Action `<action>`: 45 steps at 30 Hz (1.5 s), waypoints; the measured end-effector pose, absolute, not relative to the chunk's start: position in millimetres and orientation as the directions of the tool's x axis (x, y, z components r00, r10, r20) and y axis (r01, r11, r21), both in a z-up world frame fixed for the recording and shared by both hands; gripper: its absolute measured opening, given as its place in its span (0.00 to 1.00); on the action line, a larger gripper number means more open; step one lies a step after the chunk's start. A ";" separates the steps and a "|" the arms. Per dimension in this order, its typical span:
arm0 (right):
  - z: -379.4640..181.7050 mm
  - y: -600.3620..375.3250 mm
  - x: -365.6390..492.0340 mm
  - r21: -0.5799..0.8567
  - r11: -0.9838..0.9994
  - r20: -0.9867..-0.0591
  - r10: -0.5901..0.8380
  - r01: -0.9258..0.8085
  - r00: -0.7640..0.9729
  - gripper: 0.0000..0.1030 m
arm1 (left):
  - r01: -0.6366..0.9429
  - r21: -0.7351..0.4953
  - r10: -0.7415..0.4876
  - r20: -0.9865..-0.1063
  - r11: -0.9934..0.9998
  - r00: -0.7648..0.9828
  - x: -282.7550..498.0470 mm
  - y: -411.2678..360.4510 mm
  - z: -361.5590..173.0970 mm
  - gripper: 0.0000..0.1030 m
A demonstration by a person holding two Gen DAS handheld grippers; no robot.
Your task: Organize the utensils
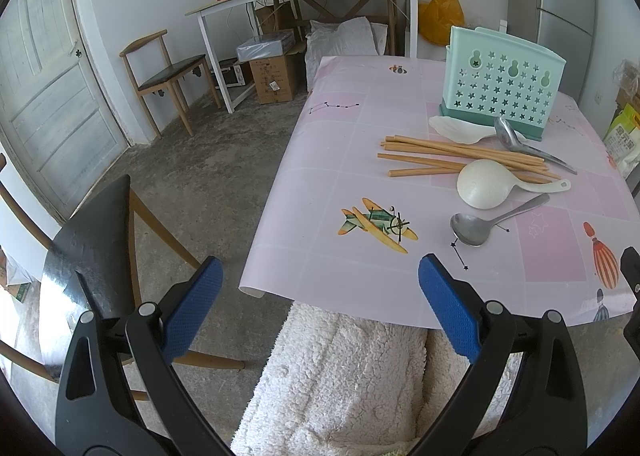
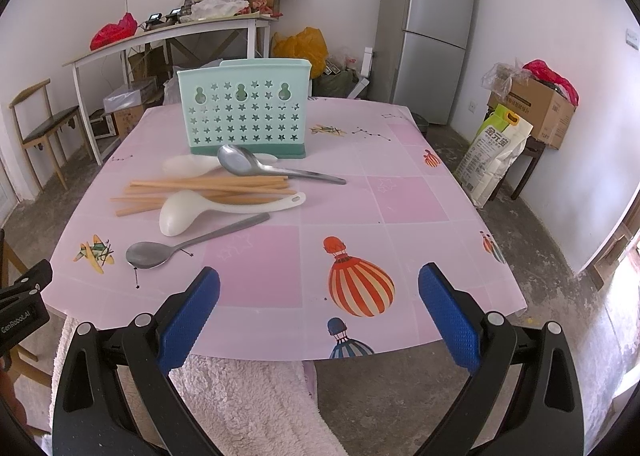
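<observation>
A mint-green utensil holder [image 2: 243,114] [image 1: 502,82] with star holes stands upright at the far side of the table. In front of it lie a white spoon [image 2: 188,166], a metal ladle [image 2: 256,166] [image 1: 520,142], several wooden chopsticks [image 2: 200,192] [image 1: 448,158], a white rice paddle [image 2: 208,210] [image 1: 488,184] and, nearest, a metal spoon [image 2: 168,250] [image 1: 476,228]. My left gripper [image 1: 318,276] hangs open off the table's near left corner. My right gripper [image 2: 318,288] stands open over the near edge, nothing between its fingers.
The table [image 2: 400,196] wears a pink cloth printed with balloons and planes. A person's lap in white fleece [image 1: 340,376] sits below its edge. A black-seated chair [image 1: 92,248] is at my left; a rice bag [image 2: 496,152] and fridge [image 2: 432,24] stand right.
</observation>
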State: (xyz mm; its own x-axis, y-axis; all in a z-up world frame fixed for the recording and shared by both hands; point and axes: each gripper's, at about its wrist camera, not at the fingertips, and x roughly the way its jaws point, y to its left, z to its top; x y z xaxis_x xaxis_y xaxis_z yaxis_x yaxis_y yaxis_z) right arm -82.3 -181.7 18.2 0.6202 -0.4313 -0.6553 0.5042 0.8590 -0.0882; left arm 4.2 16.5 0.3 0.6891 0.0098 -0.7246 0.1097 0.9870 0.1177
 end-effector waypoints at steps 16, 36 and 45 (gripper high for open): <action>20.8 -180.1 -81.8 -0.081 0.859 -0.652 -0.429 0.505 0.625 0.94 | 0.111 0.117 0.009 -0.725 0.987 0.689 4.2 16.5 0.3 0.92; 5.9 -194.1 -70.5 -0.050 0.866 -0.664 -0.401 0.497 0.632 0.94 | 0.227 -0.087 -0.212 -0.758 0.970 0.617 26.3 16.6 -7.8 0.92; -16.8 -212.6 -56.4 -0.015 0.878 -0.684 -0.358 0.479 0.636 0.94 | 0.282 -0.424 -0.506 -0.649 0.861 0.568 47.3 16.6 -21.7 0.92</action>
